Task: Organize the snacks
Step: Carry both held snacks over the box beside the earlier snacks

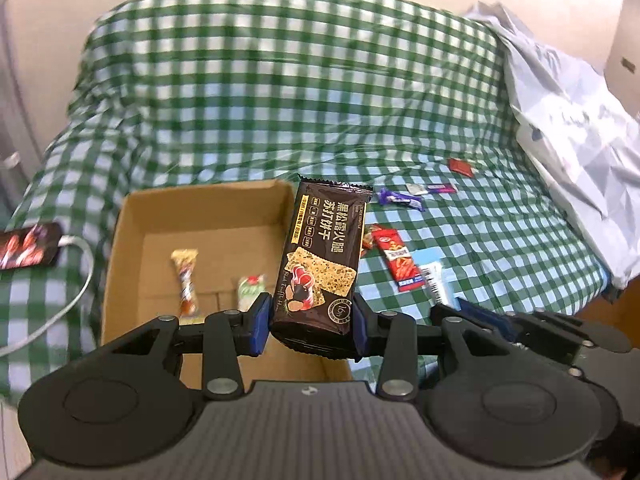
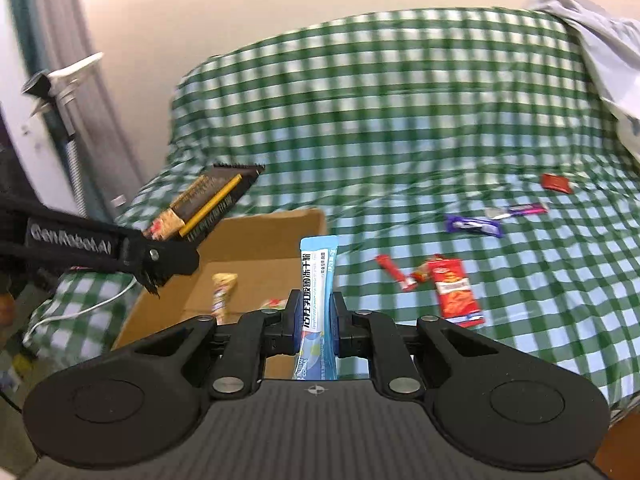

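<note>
- Your left gripper (image 1: 311, 320) is closed on a dark brown cracker packet with yellow edging and a picture of crackers (image 1: 325, 264); its blue pads press the packet's lower sides, and the packet stands upright above the right wall of the open brown cardboard box (image 1: 128, 248).
- From the right wrist view, the same left gripper (image 2: 160, 256) reaches in from the left with the cracker packet (image 2: 212, 200) raised over the box (image 2: 280, 220).
- Your right gripper (image 2: 314, 320) is clamped narrowly on a slim light blue stick sachet with dark print (image 2: 316, 300), held upright just in front of the box's near right part.
- Inside the box lie two snacks: a long beige twist-wrapped candy bar (image 1: 186, 280) and a small pale green and white packet (image 1: 250, 290), near each other on the box floor.
- The box sits on a green and white checked cloth (image 1: 280, 100).
- On the cloth to the right of the box lie loose snacks: a red rectangular snack packet (image 2: 454, 292), a thin red stick (image 2: 394, 272) just beside it, a purple wrapper (image 2: 472, 225), a silver and purple stick (image 2: 516, 210) and, farther back, a small red square packet (image 2: 555, 182).
- At the left edge of the left wrist view, a phone with a lit screen (image 1: 28, 244) lies on the cloth with a white cable (image 1: 76, 280) plugged in.
- A crumpled pale grey patterned bag (image 1: 568, 120) lies on the right side.
</note>
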